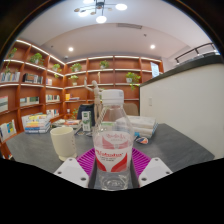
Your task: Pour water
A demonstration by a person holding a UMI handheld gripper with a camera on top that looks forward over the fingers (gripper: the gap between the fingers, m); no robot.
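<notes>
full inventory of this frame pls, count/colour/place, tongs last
water bottle: 1, clear with pink label, upright between the tongs' fingers
cup: 1, pale, on the table beside the bottle
dark container: 1, behind the cup
clear boxes: a small stack, on the table beyond the bottle
table: 1, grey
shelves: wooden, along the back wall, holding books and plants
white cabinet: 1, at the table's far side
tongs: 1, white fingers with pink pads, closed on the bottle

My claw [113, 170] grips a clear bottle [113, 135] at centre frame, both pink pads [138, 160] pressed against it; a beige cup [63, 142] sits left on the grey table [180, 145], shelves [40, 85] beyond
</notes>
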